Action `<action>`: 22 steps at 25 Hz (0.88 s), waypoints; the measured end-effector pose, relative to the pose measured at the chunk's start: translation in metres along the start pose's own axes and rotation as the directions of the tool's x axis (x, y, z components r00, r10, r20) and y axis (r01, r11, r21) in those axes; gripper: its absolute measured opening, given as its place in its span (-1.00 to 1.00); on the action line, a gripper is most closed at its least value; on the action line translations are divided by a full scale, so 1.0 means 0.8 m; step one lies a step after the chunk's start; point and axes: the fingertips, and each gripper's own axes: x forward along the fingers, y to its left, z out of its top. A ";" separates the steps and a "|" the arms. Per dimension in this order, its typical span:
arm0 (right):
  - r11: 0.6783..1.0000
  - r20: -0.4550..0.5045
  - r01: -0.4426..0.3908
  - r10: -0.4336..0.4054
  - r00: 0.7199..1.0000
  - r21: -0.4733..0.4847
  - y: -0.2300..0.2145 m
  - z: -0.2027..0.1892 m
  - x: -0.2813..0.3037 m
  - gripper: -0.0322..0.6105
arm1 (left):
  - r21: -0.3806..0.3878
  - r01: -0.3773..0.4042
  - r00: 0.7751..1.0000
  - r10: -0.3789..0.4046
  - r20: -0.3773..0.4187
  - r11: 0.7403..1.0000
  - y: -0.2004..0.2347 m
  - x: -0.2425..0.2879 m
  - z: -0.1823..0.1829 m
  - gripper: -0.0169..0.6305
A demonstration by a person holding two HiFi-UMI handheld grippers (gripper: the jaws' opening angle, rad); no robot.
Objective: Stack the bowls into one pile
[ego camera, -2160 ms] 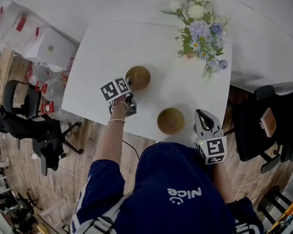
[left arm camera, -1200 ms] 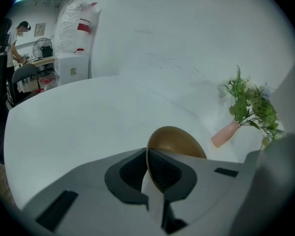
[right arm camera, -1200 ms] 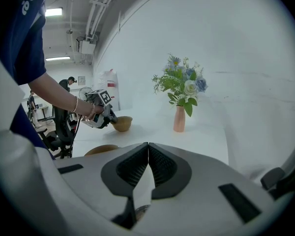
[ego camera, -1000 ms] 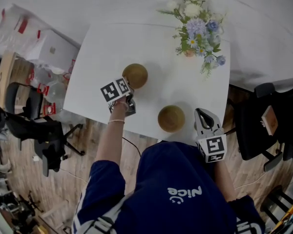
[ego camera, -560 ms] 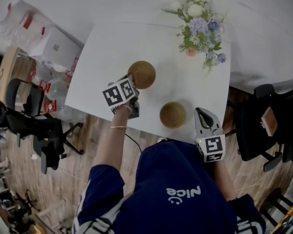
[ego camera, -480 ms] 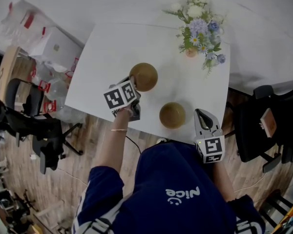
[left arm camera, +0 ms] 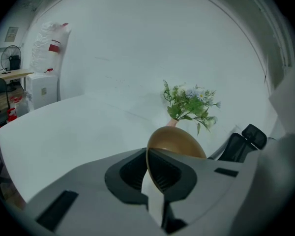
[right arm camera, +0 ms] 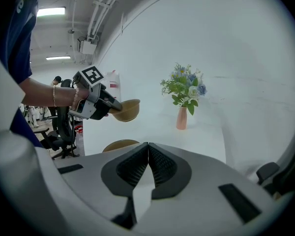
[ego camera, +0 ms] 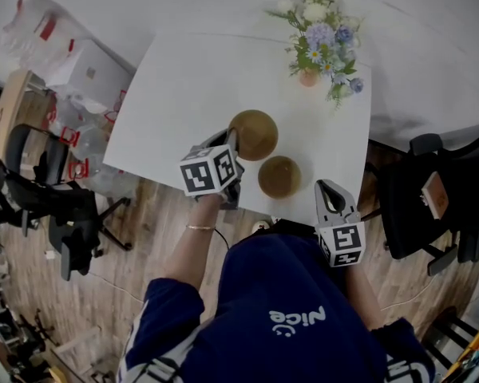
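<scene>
Two brown bowls are in view. My left gripper is shut on the rim of one bowl and holds it lifted off the white table, just up-left of the other bowl. In the left gripper view the held bowl stands on edge, with its rim pinched between the jaws of the left gripper. The second bowl rests on the table near its front edge. Beside that bowl, to its right, my right gripper is shut and holds nothing. The right gripper view shows the lifted bowl in the air.
A pink vase of flowers stands at the table's far right corner. Office chairs sit on the floor to the left and to the right. White boxes and bags lie beyond the left edge.
My left gripper has risen from the table with the bowl and carried it rightward, close to the second bowl. The right gripper has barely shifted.
</scene>
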 end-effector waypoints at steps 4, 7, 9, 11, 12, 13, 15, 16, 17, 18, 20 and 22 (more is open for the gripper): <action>1.000 -0.012 0.009 -0.008 1.000 0.011 0.003 -0.012 -0.014 -0.83 | 0.000 0.023 0.999 -0.023 -0.024 1.000 -0.014 -0.008 -0.025 -0.87; 1.000 -0.021 0.014 -0.014 1.000 0.006 0.003 -0.019 -0.025 -0.83 | -0.004 0.039 0.998 -0.039 -0.041 0.999 -0.027 -0.015 -0.043 -0.87; 1.000 -0.026 0.017 -0.017 1.000 0.002 0.004 -0.022 -0.032 -0.83 | -0.001 0.049 0.998 -0.049 -0.050 0.999 -0.035 -0.019 -0.053 -0.87; 1.000 -0.030 0.019 -0.019 0.999 0.002 0.004 -0.025 -0.037 -0.83 | 0.003 0.057 0.997 -0.057 -0.060 0.998 -0.041 -0.020 -0.065 -0.87; 1.000 -0.029 0.019 -0.019 0.999 0.001 0.005 -0.026 -0.039 -0.83 | 0.001 0.059 0.996 -0.059 -0.067 0.998 -0.043 -0.020 -0.071 -0.86; 1.000 -0.027 0.018 -0.018 0.999 0.000 0.006 -0.026 -0.040 -0.83 | -0.001 0.061 0.995 -0.061 -0.076 0.998 -0.045 -0.020 -0.077 -0.87; 1.000 -0.026 0.018 -0.018 0.999 -0.002 0.005 -0.028 -0.044 -0.83 | 0.000 0.064 0.994 -0.064 -0.094 0.998 -0.049 -0.021 -0.090 -0.86; 1.000 -0.027 0.018 -0.018 0.999 -0.002 0.004 -0.030 -0.045 -0.83 | 0.004 0.066 0.993 -0.065 -0.102 0.998 -0.052 -0.021 -0.095 -0.87; 1.000 -0.028 0.020 -0.020 0.999 -0.002 0.003 -0.031 -0.046 -0.83 | 0.009 0.070 0.992 -0.069 -0.108 0.998 -0.055 -0.021 -0.099 -0.87; 1.000 -0.027 0.022 -0.022 0.999 -0.003 0.002 -0.031 -0.047 -0.83 | 0.011 0.074 0.991 -0.073 -0.112 0.997 -0.058 -0.020 -0.102 -0.86; 1.000 -0.020 0.028 -0.028 0.999 -0.011 -0.002 -0.028 -0.048 -0.83 | 0.014 0.077 0.990 -0.075 -0.122 0.997 -0.062 -0.018 -0.108 -0.86; 0.999 -0.018 0.031 -0.032 0.999 -0.015 -0.006 -0.026 -0.048 -0.83 | 0.019 0.067 0.989 -0.064 -0.136 0.998 -0.063 -0.015 -0.114 -0.86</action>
